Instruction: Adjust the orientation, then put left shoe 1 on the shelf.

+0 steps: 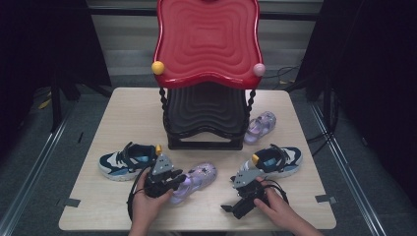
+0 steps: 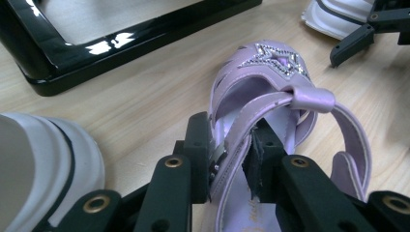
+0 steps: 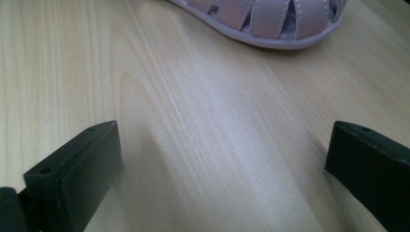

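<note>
- Grasp step in hand, by the look of it: left gripper [image 2: 232,159] clamped on the rear strap of the purple sandal [image 2: 270,92], pads pinching the strap from both sides in the left gripper view.
- Sandal resting on the wooden table [image 1: 123,113], sole down, star-trimmed toe pointing away from the jaws; in the high view, the same sandal [image 1: 196,178] just in front of the left hand [image 1: 145,204], between the left sneaker [image 1: 127,161] and the middle of the table.
- Grip placed at the heel end only, so toe likely to sag once raised.
- Next move, as a judgement: lift straight up, slowly, then carry toward the red and black rack [image 1: 206,73] standing just behind, probably to a tier there; destination not certain from the pictures.
- Care needed for clearance past the black base frame [image 2: 121,43] and past the white sole of the left sneaker [image 2: 43,164], close at the left of the jaws.
- Right gripper [image 3: 222,154] spread wide over bare wood, nothing between its jaws, idle near the front edge in the high view [image 1: 246,199].
- Pale strapped toe at the top of the right gripper view, likely the same sandal, though too cropped to be sure.
- Right sneaker [image 1: 275,160] just beyond the right gripper; second purple sandal [image 1: 259,125] beside the rack's right foot, well apart from both grippers.
- Possible slip: thin strap sliding through the pads if swung quickly.
</note>
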{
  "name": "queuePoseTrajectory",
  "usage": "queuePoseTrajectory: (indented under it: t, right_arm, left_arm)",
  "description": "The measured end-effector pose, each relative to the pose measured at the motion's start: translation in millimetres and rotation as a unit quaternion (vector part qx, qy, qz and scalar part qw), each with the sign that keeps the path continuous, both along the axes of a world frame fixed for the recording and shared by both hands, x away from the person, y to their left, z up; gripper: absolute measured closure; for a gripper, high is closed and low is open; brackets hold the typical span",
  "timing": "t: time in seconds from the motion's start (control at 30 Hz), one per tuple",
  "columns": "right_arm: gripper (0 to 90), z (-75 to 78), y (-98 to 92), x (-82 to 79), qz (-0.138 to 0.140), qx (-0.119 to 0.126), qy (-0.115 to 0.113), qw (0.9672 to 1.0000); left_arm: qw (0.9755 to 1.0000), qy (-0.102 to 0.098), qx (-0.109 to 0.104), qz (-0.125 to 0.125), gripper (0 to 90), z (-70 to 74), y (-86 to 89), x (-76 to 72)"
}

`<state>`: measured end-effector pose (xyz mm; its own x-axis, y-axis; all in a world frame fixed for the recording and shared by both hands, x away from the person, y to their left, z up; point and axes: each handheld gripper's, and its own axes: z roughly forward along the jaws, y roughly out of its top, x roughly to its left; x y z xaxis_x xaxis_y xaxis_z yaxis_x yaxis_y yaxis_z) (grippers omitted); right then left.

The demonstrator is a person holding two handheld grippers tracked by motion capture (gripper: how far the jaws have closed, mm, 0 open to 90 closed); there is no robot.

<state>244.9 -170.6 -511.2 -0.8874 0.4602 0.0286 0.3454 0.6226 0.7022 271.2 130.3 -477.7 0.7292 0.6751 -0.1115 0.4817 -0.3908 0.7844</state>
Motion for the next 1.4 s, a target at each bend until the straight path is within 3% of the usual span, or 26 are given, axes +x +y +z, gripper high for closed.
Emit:
queuePoseTrajectory:
  t: [0.3, 0.63, 0.83, 1.4]
  right_arm:
    - [0.0, 0.0, 0.0, 0.0, 0.0, 0.0, 0.0, 1.0]
    - [0.0, 0.0, 0.0, 0.0, 0.0, 0.0, 0.0, 1.0]
    - [0.0, -0.1, -0.1, 0.1, 0.0, 0.0, 0.0, 1.0]
    - [0.0, -0.1, -0.1, 0.3, 0.001, 0.0, -0.001, 1.0]
  left_arm:
    - [0.9995, -0.003, -0.021, 0.023, 74.2, 7.0, 8.4, -1.2]
    - [0.997, -0.009, -0.056, 0.053, 74.1, 21.2, 12.5, -0.7]
    - [0.9966, -0.008, -0.051, 0.063, 74.1, 28.6, 12.0, -0.4]
    - [0.9916, -0.031, -0.073, 0.102, 74.0, 50.1, 10.8, 3.1]
